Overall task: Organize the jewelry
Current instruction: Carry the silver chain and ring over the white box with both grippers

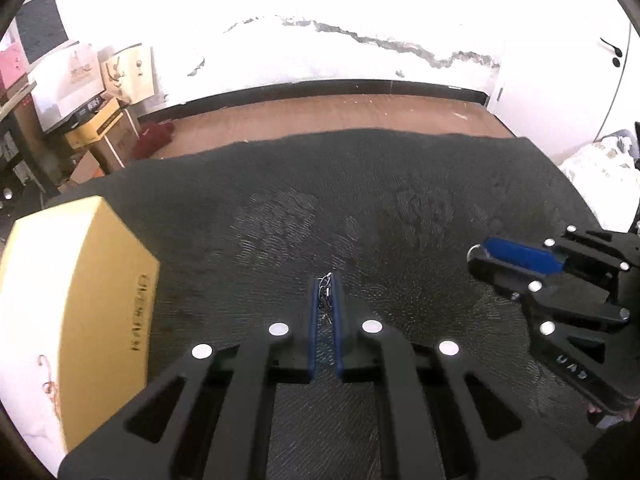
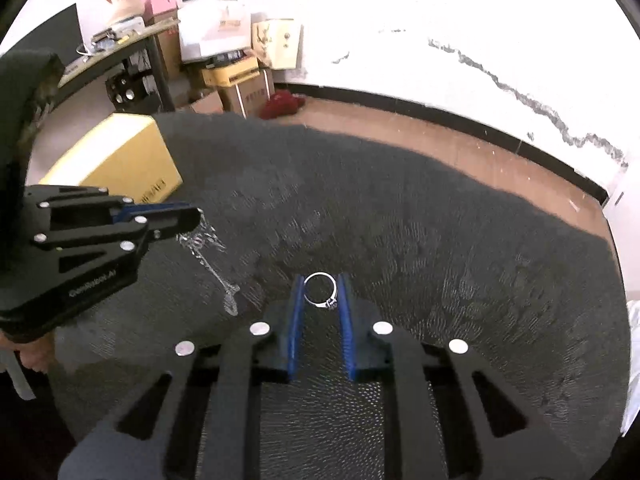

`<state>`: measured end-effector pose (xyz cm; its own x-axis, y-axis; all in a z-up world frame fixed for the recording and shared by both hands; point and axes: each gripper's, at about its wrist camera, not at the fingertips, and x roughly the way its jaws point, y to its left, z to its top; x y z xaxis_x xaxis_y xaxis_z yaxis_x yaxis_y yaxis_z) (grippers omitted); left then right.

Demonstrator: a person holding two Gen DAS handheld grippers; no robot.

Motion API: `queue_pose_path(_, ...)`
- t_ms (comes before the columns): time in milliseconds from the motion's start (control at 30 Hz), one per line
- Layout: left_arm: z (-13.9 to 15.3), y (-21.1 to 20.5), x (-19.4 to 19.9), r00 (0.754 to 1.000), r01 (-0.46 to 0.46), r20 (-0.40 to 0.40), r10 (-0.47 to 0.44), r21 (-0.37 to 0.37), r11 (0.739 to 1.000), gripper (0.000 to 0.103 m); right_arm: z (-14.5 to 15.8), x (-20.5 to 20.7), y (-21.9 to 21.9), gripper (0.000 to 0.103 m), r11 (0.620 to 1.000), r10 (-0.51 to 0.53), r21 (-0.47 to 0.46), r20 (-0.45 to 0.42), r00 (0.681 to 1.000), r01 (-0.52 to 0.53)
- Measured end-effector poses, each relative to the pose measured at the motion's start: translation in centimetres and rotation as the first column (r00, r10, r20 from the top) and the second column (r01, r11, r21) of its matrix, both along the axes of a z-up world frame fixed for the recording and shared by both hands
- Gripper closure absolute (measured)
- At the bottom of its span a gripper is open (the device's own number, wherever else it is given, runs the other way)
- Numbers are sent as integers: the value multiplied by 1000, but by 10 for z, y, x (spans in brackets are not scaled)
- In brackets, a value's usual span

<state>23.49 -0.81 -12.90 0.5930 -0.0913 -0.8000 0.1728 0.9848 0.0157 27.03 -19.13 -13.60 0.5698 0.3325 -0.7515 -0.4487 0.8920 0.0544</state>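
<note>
Above the dark carpet [image 2: 400, 220], the right gripper [image 2: 320, 292] pinches a silver ring [image 2: 321, 290] between its blue pads, while the left gripper [image 1: 325, 294] is clamped on a dangling chain [image 2: 208, 256]. Both pieces look picked up; next, carrying them probably toward the yellow box [image 1: 80, 300].

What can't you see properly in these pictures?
- Left wrist view: most of the chain is squeezed between the left tongs, so its length is hidden.
- Left wrist view: the yellow box is cut off by the picture edge and its print is blurred.
- Right wrist view: the ring in the right tongs has a setting too small to identify.
- Both views: the upper wall is washed out by glare.
</note>
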Motion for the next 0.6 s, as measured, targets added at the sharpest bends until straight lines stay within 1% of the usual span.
queue_pose_path(200, 36, 25, -20, 998, -46, 32, 46, 4, 999, 97, 43, -14, 22, 86, 1000, 21, 22, 32, 999, -22)
queue_pose_path(367, 69, 52, -37, 994, -83, 69, 81, 22, 996, 97, 77, -27, 55, 86, 998, 64, 23, 56, 996, -65)
queue_pose_path(467, 90, 78, -49, 989, -118, 91, 115, 22, 993, 97, 98, -34, 78, 86, 995, 97, 25, 77, 992, -99)
queue_pose_path(600, 116, 116, -67, 980, -170, 114, 165, 31, 985, 97, 128, -45, 121, 86, 986, 158, 27, 106, 982, -162)
